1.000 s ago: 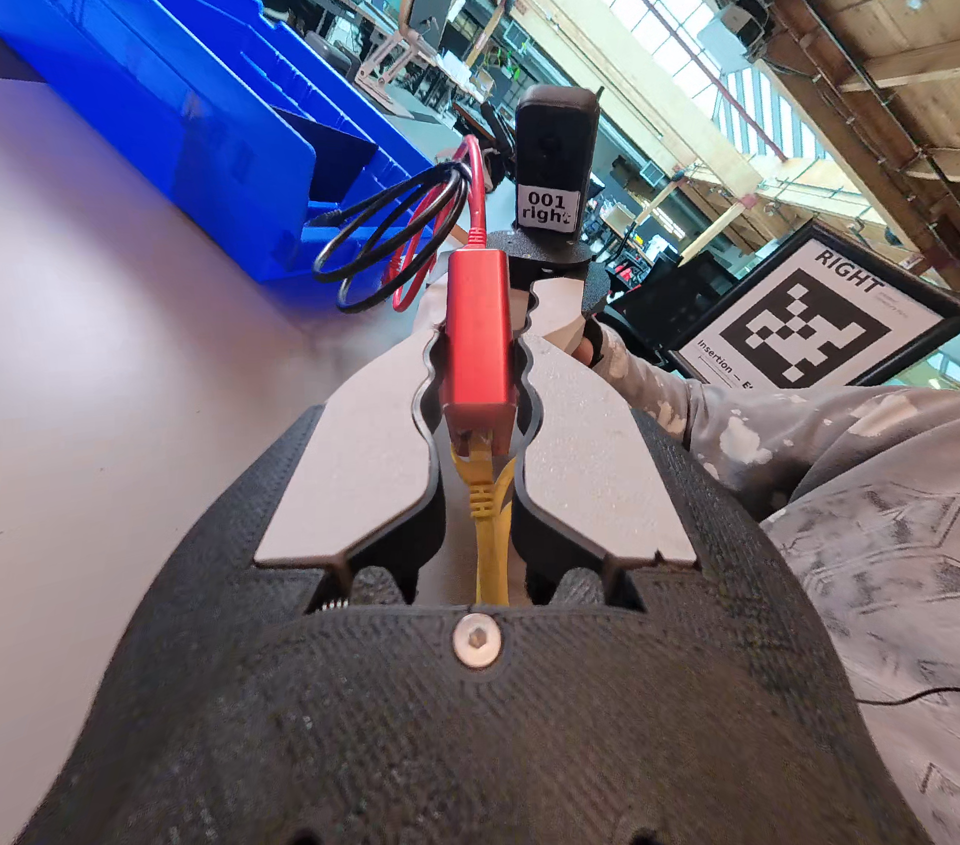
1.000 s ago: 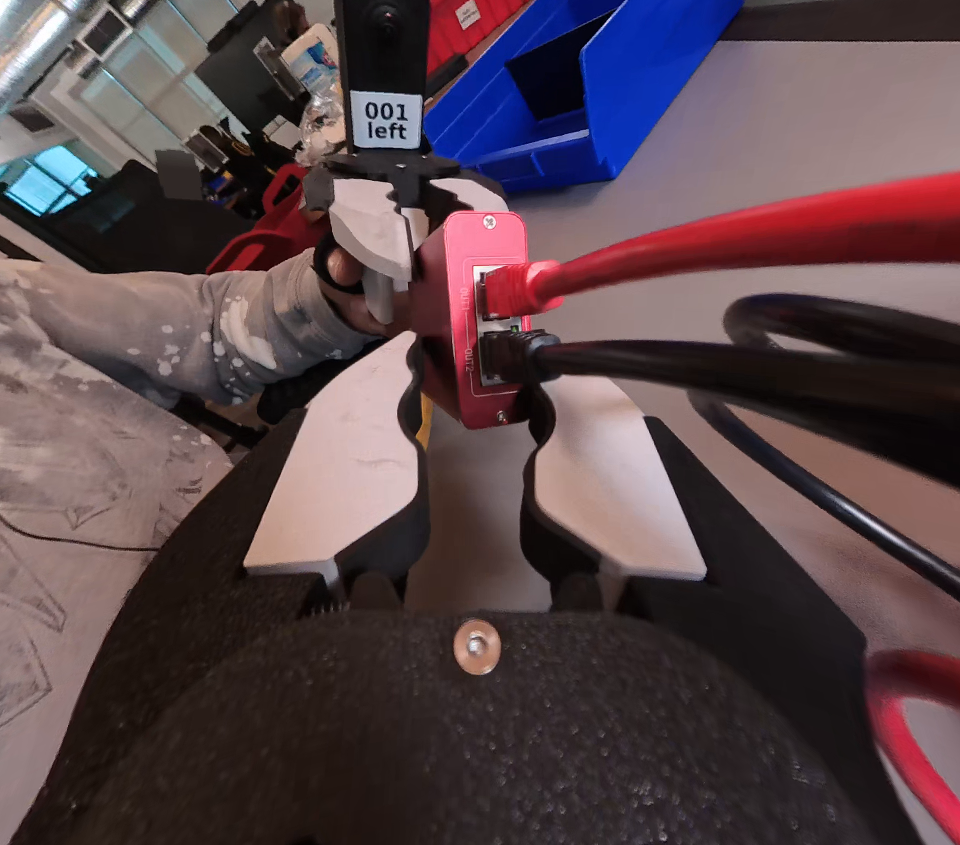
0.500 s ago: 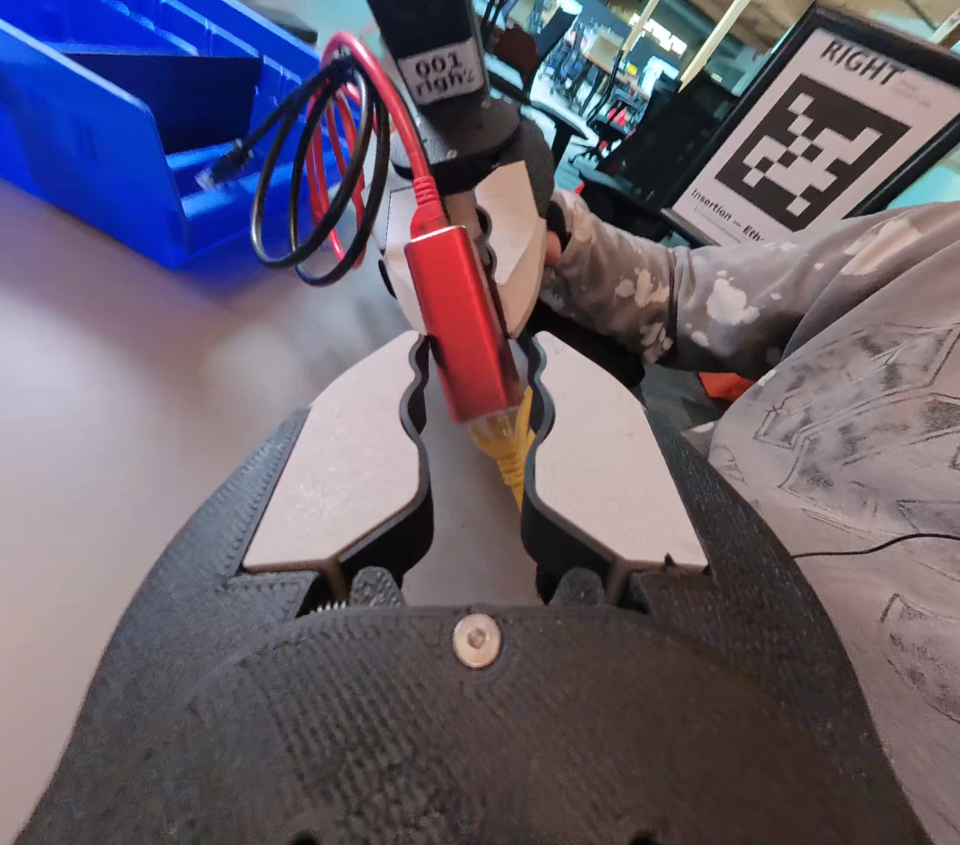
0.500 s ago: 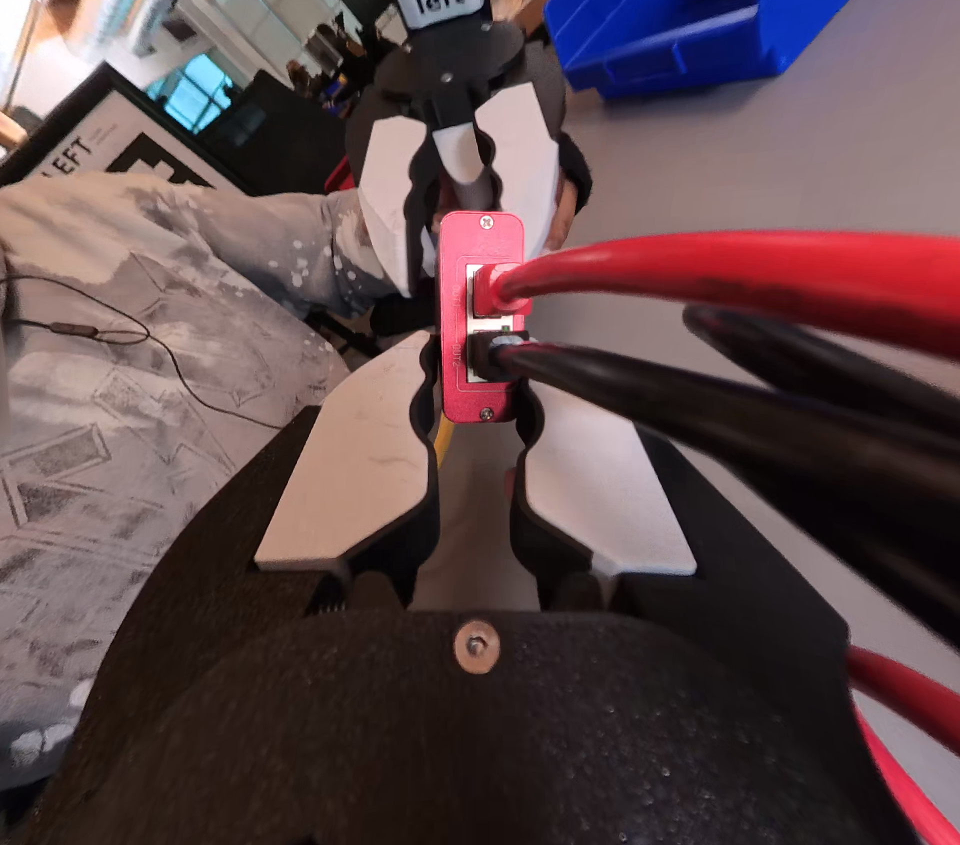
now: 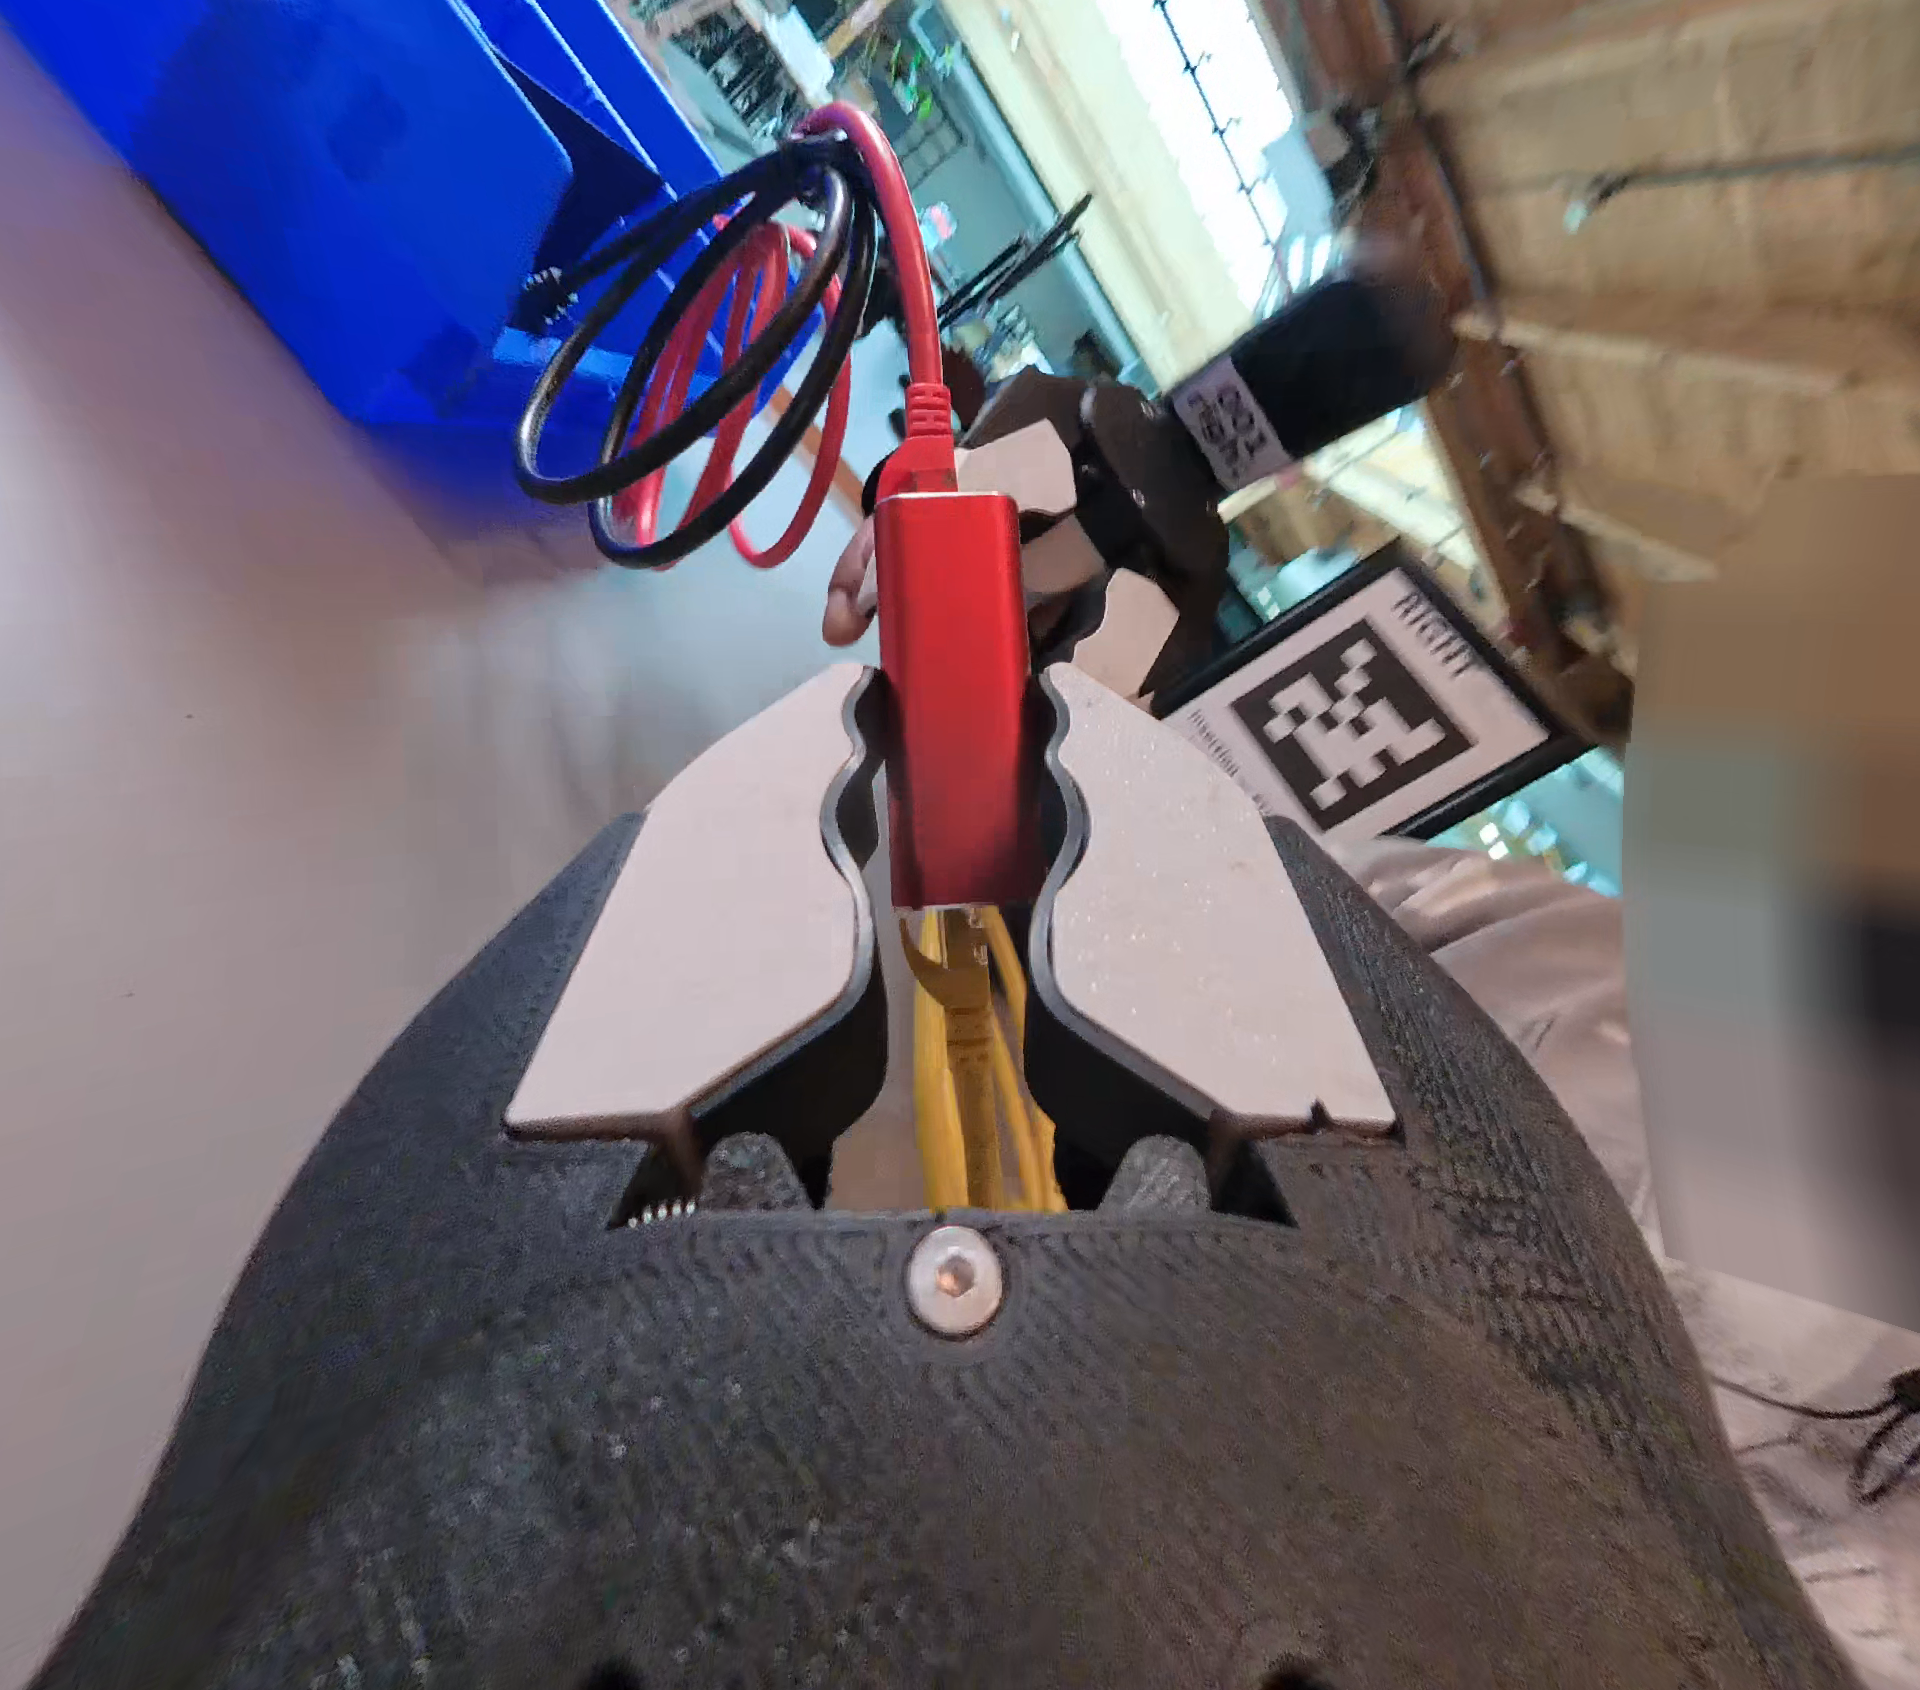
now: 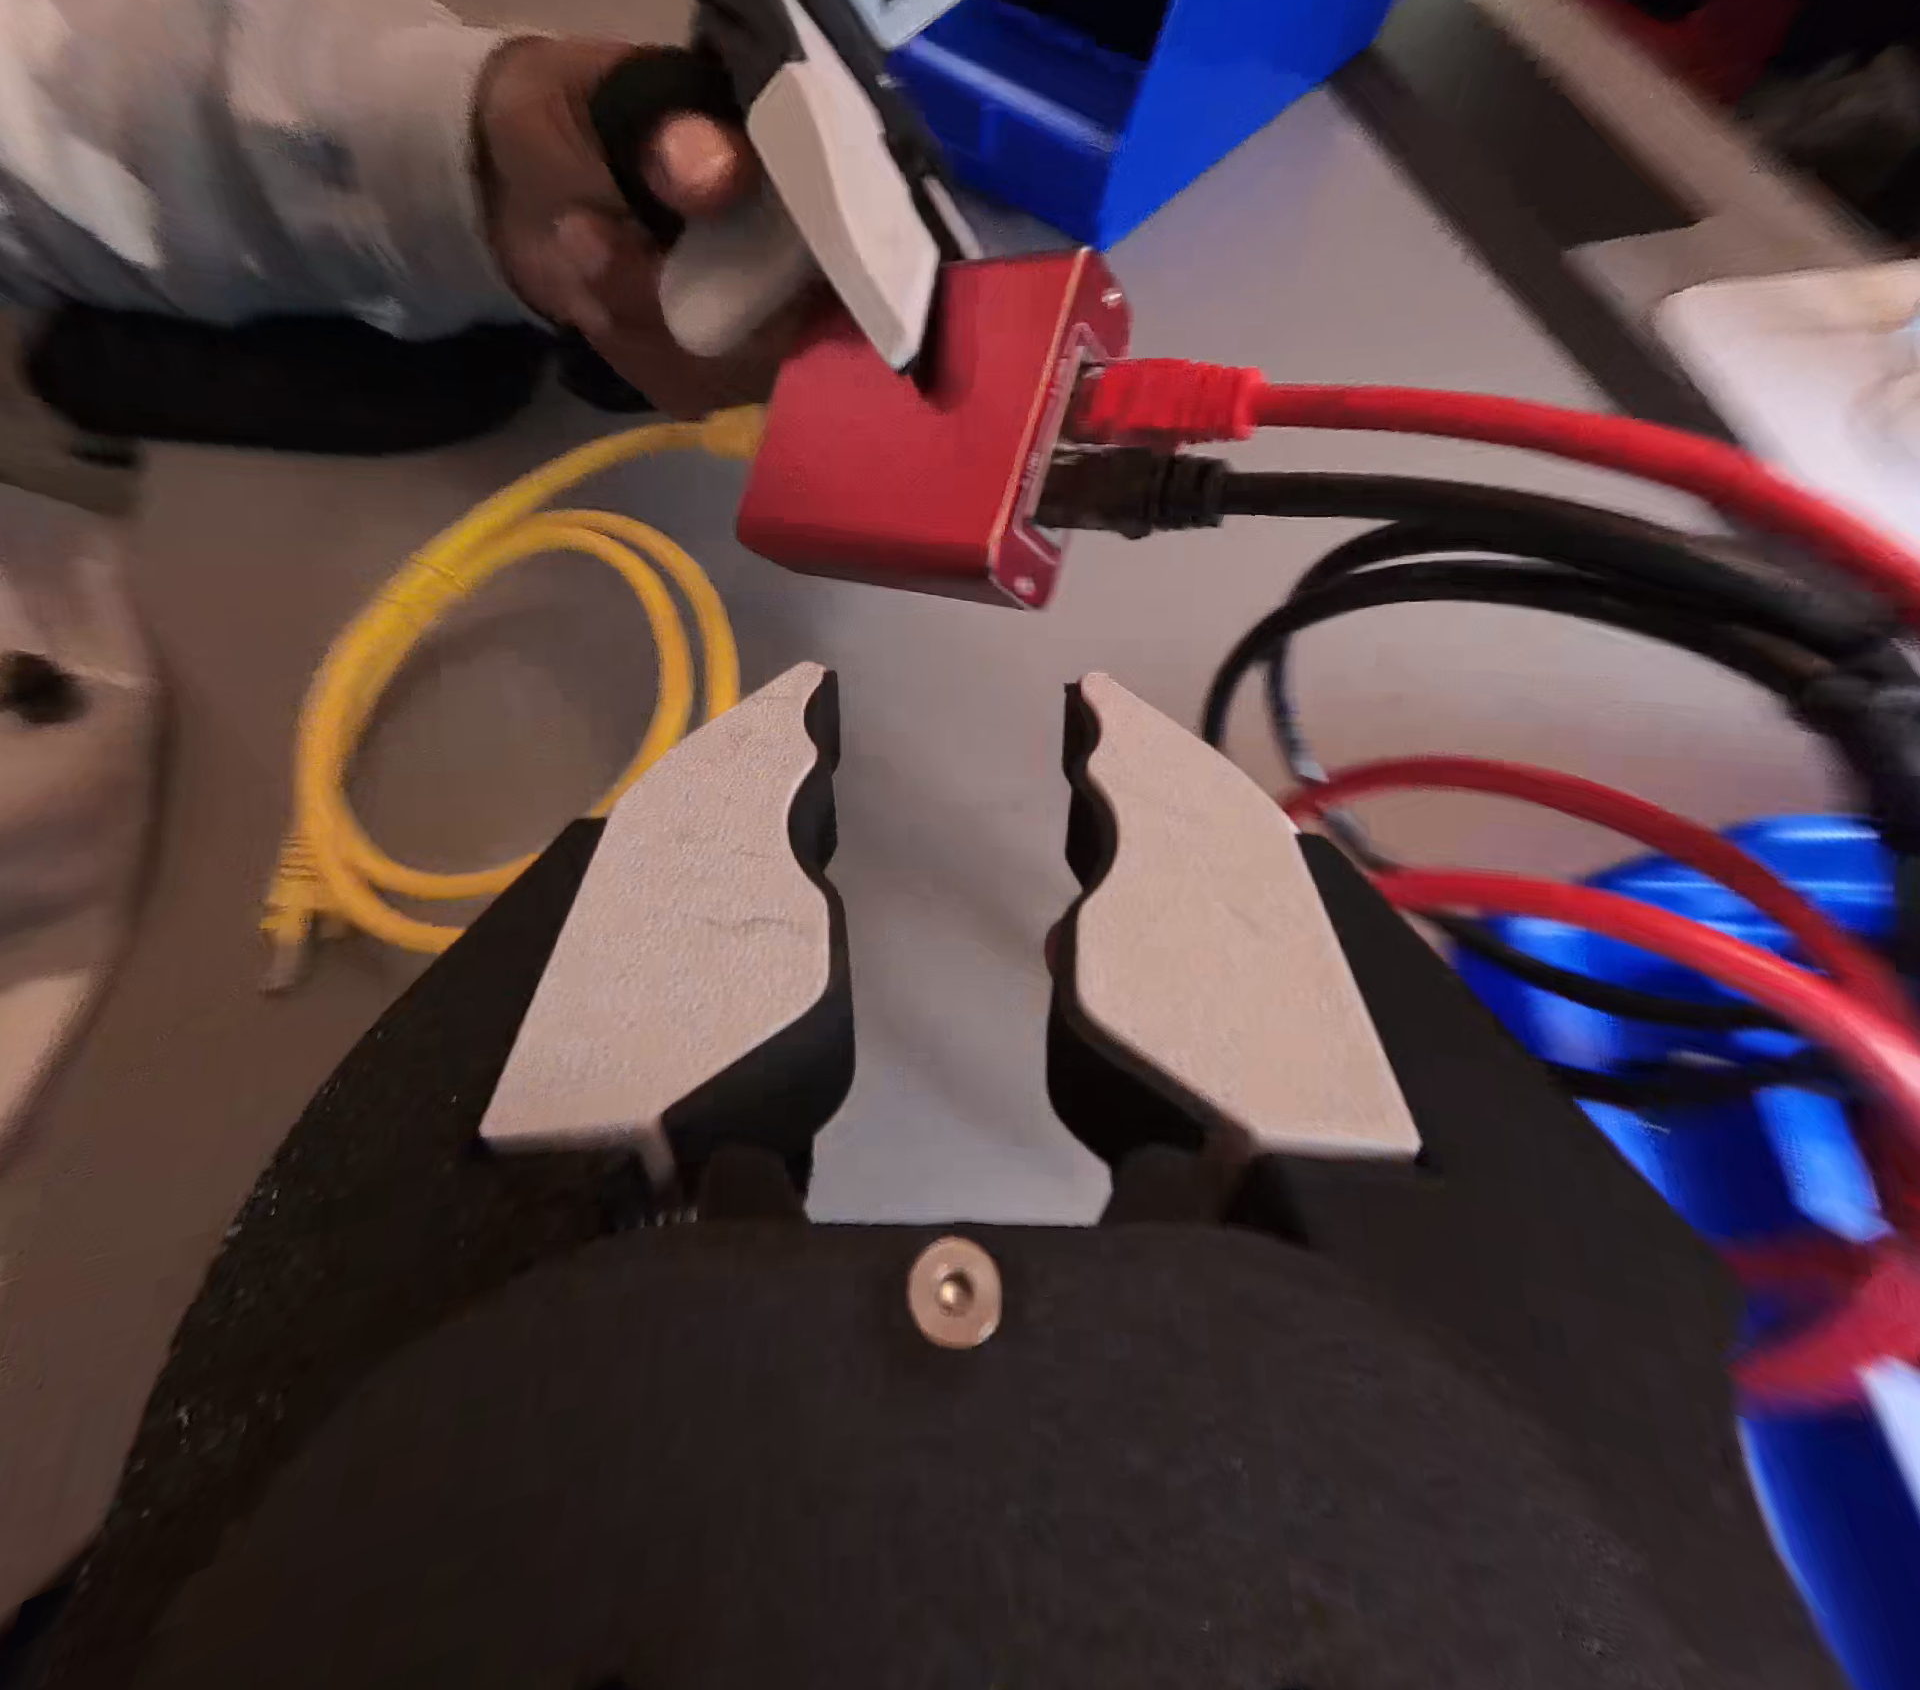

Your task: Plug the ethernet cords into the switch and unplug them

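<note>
My left gripper [image 5: 951, 684] is shut on the red switch [image 5: 954, 705], held above the table. A yellow cord [image 5: 971, 1069] is plugged into its near end. A red cord [image 5: 914, 310] and a black cord [image 5: 665, 393] leave its far end and hang in loops. In the right wrist view the switch [image 6: 914, 435] shows the red plug [image 6: 1153, 399] and the black plug [image 6: 1122, 492] seated in its two ports. My right gripper [image 6: 948, 690] is open and empty, a little below the switch. The yellow cord [image 6: 416, 705] lies coiled on the table.
A blue bin [image 5: 260, 82] stands on the grey table [image 5: 208, 705] at the left; it also shows in the right wrist view [image 6: 1195, 30]. A framed marker sign [image 5: 1361, 726] stands at the right. A person's hand [image 6: 582, 227] holds the left gripper. Another blue thing [image 6: 1787, 1069] lies under the cord loops.
My right gripper has let go of the switch, opened and drawn back below it. The left gripper has turned the switch and still holds it with all three cords plugged in.
</note>
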Tool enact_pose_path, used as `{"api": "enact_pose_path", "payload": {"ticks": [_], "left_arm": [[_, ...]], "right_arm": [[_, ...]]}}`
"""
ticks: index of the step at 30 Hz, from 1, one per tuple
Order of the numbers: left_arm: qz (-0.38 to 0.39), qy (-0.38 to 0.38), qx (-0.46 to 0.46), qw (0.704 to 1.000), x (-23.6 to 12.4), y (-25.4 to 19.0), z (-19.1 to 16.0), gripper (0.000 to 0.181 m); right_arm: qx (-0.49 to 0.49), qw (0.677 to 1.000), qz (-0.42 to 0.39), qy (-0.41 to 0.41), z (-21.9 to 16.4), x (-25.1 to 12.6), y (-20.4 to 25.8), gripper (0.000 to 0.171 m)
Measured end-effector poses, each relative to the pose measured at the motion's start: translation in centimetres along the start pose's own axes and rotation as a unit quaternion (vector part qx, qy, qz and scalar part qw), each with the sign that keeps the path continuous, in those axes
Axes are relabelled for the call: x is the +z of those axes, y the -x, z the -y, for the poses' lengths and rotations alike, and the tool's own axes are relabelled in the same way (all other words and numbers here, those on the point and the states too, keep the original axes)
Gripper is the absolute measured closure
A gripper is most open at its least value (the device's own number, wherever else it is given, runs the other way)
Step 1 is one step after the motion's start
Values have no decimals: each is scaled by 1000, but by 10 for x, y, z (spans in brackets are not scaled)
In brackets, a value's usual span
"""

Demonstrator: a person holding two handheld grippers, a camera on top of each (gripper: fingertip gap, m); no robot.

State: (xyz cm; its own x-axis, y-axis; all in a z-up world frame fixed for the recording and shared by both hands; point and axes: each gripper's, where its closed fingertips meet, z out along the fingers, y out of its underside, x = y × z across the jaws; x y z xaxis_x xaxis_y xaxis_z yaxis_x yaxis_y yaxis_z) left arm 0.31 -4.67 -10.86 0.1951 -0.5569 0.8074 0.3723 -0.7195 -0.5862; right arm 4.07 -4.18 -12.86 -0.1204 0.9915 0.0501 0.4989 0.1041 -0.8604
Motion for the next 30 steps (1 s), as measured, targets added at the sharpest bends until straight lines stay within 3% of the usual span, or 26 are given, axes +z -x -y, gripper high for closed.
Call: {"api": "enact_pose_path", "payload": {"ticks": [4,8,11,14,20,25,27,30], "left_arm": [[-36,-43,-71,996,-4,-2,11,154],[-47,-57,-115,991,-2,-5,12,154],[-43,-62,-123,989,-1,-5,12,154],[-33,-80,-132,987,-3,-3,15,154],[-23,-111,-140,984,-11,-2,24,154],[-24,-126,-148,981,-11,-6,26,154],[-18,-130,-147,980,-10,-7,26,154],[-32,-125,-131,983,-10,-14,28,152]], "right_arm": [[-179,974,-136,-43,27,-15,-20,129],[-382,897,-222,-10,32,3,-19,120],[-466,844,-265,-12,37,19,-13,117],[-509,812,-284,-17,41,29,-8,120],[-558,780,-282,-26,47,46,8,125],[-600,722,-343,-23,57,48,2,124],[-619,704,-348,-20,61,47,4,132],[-619,713,-328,-29,67,40,8,141]]}}
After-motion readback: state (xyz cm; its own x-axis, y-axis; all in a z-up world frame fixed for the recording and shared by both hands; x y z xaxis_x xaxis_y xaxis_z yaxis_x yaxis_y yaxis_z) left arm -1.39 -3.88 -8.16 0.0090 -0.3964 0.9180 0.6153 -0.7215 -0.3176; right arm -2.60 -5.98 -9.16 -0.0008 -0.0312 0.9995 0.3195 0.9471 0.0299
